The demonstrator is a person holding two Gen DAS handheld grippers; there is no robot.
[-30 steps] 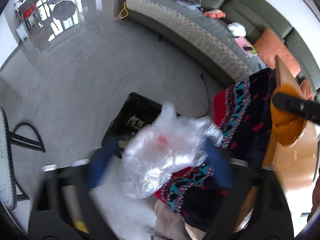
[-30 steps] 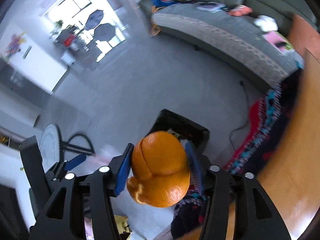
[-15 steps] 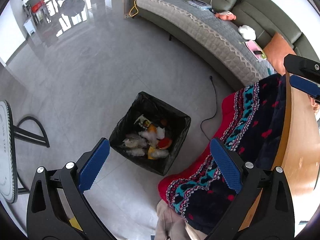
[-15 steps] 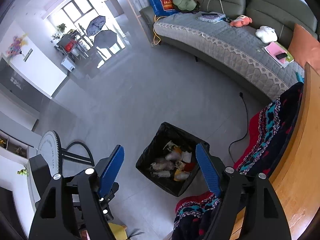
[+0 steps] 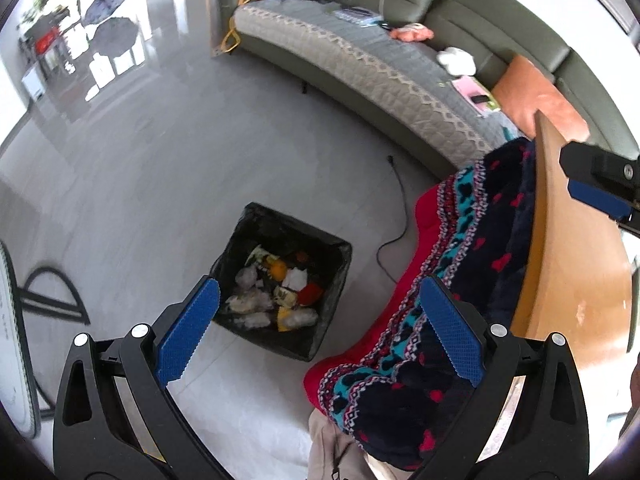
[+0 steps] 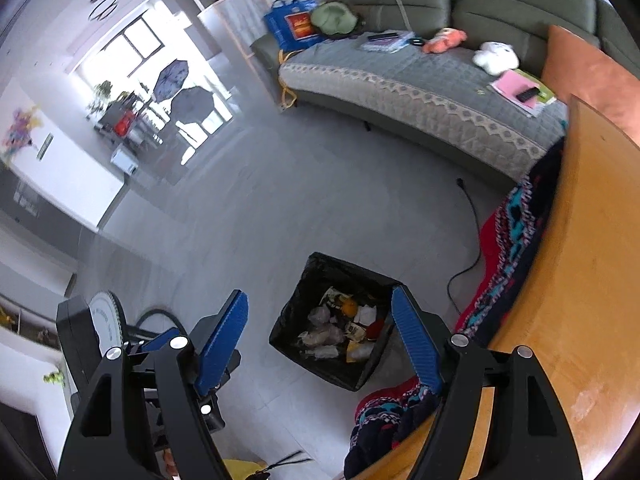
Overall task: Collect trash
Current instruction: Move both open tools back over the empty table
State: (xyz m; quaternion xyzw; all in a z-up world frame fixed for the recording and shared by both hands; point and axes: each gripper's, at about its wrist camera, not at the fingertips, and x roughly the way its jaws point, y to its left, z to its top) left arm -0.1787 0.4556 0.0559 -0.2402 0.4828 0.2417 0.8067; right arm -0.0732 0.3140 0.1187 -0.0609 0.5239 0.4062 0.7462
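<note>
A square bin with a black liner (image 5: 297, 221) (image 6: 349, 265) stands on the grey floor beside the table. Inside it lies mixed trash (image 5: 256, 306) (image 6: 320, 338): crumpled clear plastic, paper scraps and orange peel (image 5: 279, 269) (image 6: 349, 307). My left gripper (image 5: 320, 328) hangs above the bin, open, with nothing between its blue pads (image 5: 188, 328). Also above the bin, my right gripper (image 6: 318, 340) has its jaws opening with nothing between them. One of its blue pads (image 5: 600, 194) shows at the right edge of the left wrist view.
A wooden table (image 5: 568, 248) (image 6: 580, 280) with a patterned blanket (image 5: 472, 248) (image 6: 508, 248) draped over its edge fills the right side. A black cable (image 5: 394, 216) lies on the floor. A grey-green sofa (image 6: 420, 80) runs along the back. A round stand (image 5: 12, 340) sits left.
A second ago the left gripper held a clear plastic bag and the right an orange peel. Both were let go, the jaws opened, and the trash now lies in the bin.
</note>
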